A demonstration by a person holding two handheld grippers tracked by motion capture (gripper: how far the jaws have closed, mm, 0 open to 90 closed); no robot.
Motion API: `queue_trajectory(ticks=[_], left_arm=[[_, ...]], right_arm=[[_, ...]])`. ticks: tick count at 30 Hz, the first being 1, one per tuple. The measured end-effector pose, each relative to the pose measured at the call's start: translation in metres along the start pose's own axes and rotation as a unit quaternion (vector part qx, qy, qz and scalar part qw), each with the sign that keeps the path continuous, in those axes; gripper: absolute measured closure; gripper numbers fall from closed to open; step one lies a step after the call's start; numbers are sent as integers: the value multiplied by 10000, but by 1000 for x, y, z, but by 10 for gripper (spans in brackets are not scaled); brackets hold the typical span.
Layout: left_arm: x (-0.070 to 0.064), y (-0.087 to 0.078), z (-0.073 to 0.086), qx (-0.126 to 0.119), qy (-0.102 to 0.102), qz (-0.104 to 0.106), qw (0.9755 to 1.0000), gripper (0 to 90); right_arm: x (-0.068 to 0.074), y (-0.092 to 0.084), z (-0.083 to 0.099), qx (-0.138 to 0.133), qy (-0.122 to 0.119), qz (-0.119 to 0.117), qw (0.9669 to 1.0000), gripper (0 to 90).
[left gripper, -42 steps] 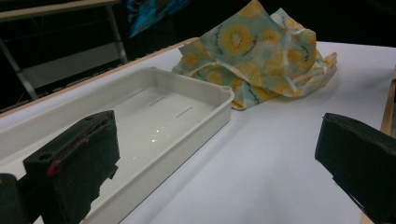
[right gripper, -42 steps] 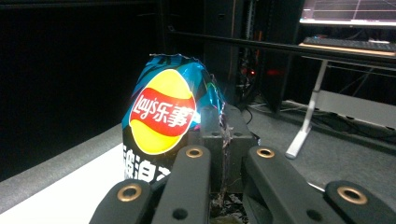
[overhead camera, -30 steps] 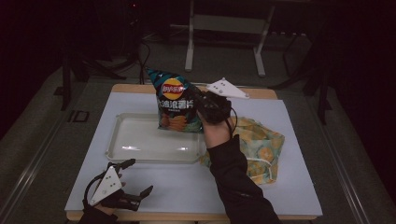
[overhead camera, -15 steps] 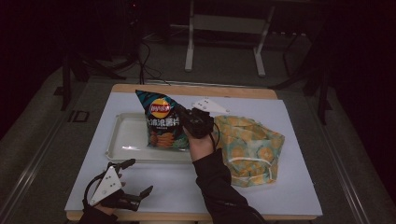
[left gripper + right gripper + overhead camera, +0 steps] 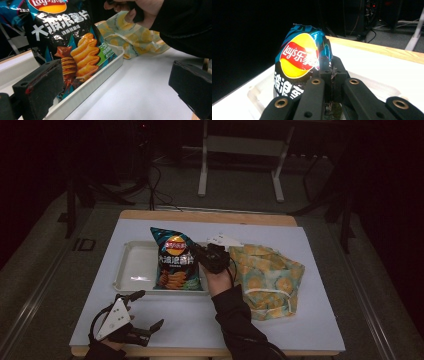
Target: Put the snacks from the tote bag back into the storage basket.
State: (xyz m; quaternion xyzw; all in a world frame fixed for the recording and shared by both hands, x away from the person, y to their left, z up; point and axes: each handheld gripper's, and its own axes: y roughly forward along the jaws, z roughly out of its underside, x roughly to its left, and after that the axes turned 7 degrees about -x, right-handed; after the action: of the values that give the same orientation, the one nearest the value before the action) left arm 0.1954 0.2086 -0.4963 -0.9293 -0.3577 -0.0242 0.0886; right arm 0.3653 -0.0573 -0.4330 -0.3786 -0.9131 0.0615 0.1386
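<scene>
Looking down from the high view, a white tabletop (image 5: 320, 320) carries a white tray (image 5: 131, 270) left of centre and a yellow patterned cloth bag (image 5: 267, 277) to its right. A Lay's chip bag (image 5: 176, 262) stands over the right end of the tray, its lower edge at the tray's near rim. The right hand-held gripper (image 5: 197, 254), held in a dark-sleeved hand (image 5: 217, 280), meets the chip bag's right edge between the tray and the cloth bag. The left hand-held gripper (image 5: 147, 312) rests near the tabletop's front left edge, apart from the tray, its jaws spread wide and holding nothing; a grey three-cornered plate sits on top of it.

In the left gripper view, the left hand-held gripper (image 5: 117, 87) shows its two black jaws far apart with bare tabletop (image 5: 140, 90) between them. Beyond stands the chip bag (image 5: 67, 47) inside the tray (image 5: 100, 77), leaning over the near wall. The cloth bag (image 5: 130, 37) lies just behind the tray's corner, and the other hand (image 5: 142, 10) comes in from the upper right.

In the right gripper view, the right hand-held gripper (image 5: 332, 75) has its jaws closed tight on the chip bag (image 5: 299, 65), pinching the bag's side edge. The bag is upright above the tray (image 5: 372, 87), with the tabletop's wooden edge (image 5: 387, 51) behind.
</scene>
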Motion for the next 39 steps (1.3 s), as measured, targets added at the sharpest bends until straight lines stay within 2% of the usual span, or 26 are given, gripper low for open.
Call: queue_trajectory(ticks=[3, 7, 15, 20, 21, 22, 25, 28, 30, 31, 32, 34, 35, 36, 37, 39], left_arm=[[0, 0, 0, -2, -3, -3, 10000, 2], [0, 0, 0, 0, -5, -3, 10000, 3], [0, 0, 0, 8, 3, 11, 10000, 2], [0, 0, 0, -1, -10, 22, 10000, 3], [0, 0, 0, 2, -8, 23, 10000, 3], [0, 0, 0, 0, -14, 27, 10000, 3], [0, 1, 0, 9, -15, 23, 10000, 2], [0, 1, 0, 5, -21, 36, 10000, 2], [0, 1, 0, 2, -29, 31, 10000, 3], [0, 1, 0, 2, -33, 31, 10000, 3], [0, 1, 0, 6, -29, 31, 10000, 3], [-1, 1, 0, 14, -21, 30, 10000, 3], [-1, 1, 0, 6, -27, 31, 10000, 3], [-1, 1, 0, 4, -26, 30, 10000, 2], [-1, 1, 0, 17, -17, 26, 10000, 3], [-1, 1, 0, 17, -20, 21, 10000, 3]], right_arm=[[-2, 1, 1, 51, 13, 20, 10000, 898], [-13, 12, 2, 372, 3, 116, 9992, 896], [-21, 26, 4, 592, 19, 210, 9980, 892], [-29, 36, 2, 780, 44, 315, 9964, 837], [-30, 38, 0, 819, -23, 386, 9959, 766], [-30, 38, 0, 819, -23, 386, 9959, 766], [-28, 39, -6, 884, -221, 483, 9947, 647], [-27, 36, -14, 847, -269, 521, 9947, 501], [-27, 35, -16, 849, -278, 507, 9947, 475], [-26, 31, -20, 831, -262, 433, 9953, 409], [-26, 31, -20, 831, -262, 433, 9953, 409], [-25, 25, -27, 788, -175, 268, 9964, 329], [-25, 25, -27, 788, -175, 268, 9964, 329], [-26, 23, -28, 794, -126, 205, 9966, 290], [-25, 18, -32, 823, -121, 56, 9965, 206], [-25, 13, -34, 844, -152, -21, 9963, 172]])
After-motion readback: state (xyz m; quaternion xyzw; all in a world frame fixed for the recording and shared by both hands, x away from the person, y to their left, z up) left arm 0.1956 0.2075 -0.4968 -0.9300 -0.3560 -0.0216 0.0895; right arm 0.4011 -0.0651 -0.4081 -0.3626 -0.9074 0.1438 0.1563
